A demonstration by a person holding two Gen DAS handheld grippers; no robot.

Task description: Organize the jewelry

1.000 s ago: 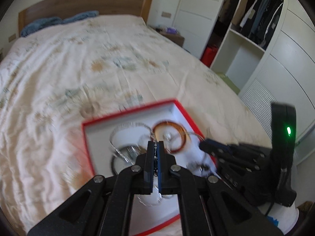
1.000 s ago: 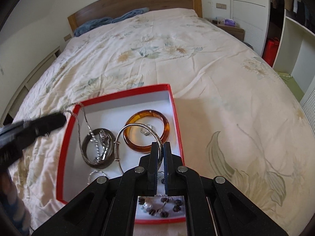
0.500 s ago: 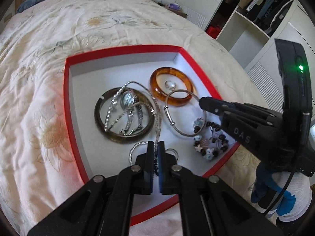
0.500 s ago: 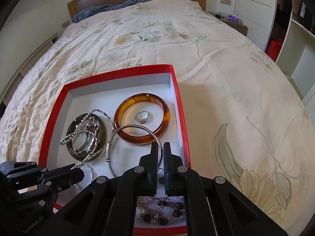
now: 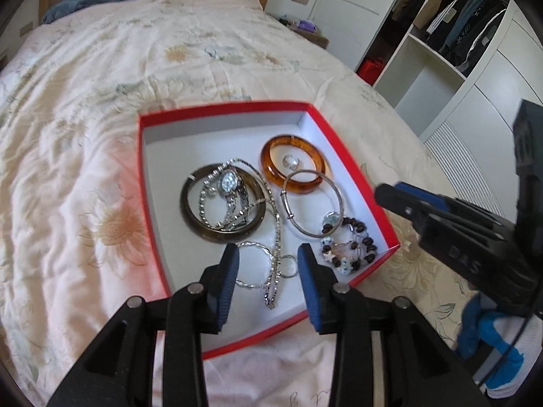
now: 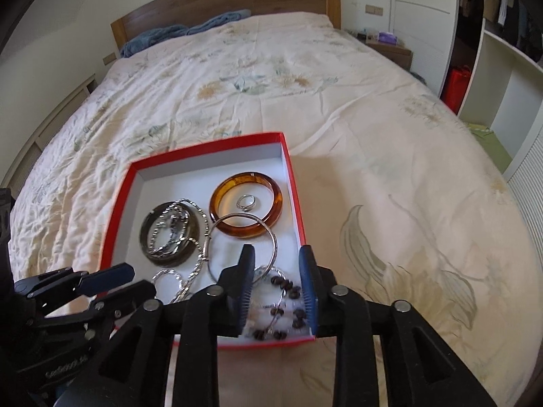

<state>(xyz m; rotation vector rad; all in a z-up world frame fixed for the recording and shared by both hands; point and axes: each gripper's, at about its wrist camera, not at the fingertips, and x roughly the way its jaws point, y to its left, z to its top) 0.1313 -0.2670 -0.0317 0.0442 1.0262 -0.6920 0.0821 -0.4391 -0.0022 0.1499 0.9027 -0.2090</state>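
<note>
A red box [image 5: 217, 111] with a white inside lies on the bed and holds the jewelry. In it are an amber bangle [image 5: 293, 164] with a ring [image 5: 291, 161] inside, a dark bangle [image 5: 222, 208] with a silver watch [image 5: 228, 183], a silver chain [image 5: 276, 237], a thin silver bangle [image 5: 314, 203] and a beaded bracelet [image 5: 349, 249]. My left gripper [image 5: 268, 259] is open and empty over the box's near edge, above the chain. My right gripper [image 6: 276, 264] is open and empty above the beaded bracelet [image 6: 285, 291]. The box [image 6: 203, 146] also shows in the right wrist view.
The bed [image 6: 305, 68] has a floral cream cover, a wooden headboard [image 6: 237, 0] and a blue blanket [image 6: 183, 32] at its head. A white wardrobe with open shelves [image 5: 441, 51] stands to the right. A nightstand [image 6: 387, 45] is beside the bed.
Both grippers have opened. The left gripper let go of the silver chain, which now lies in the box. Both grippers have drawn back a little from the box.
</note>
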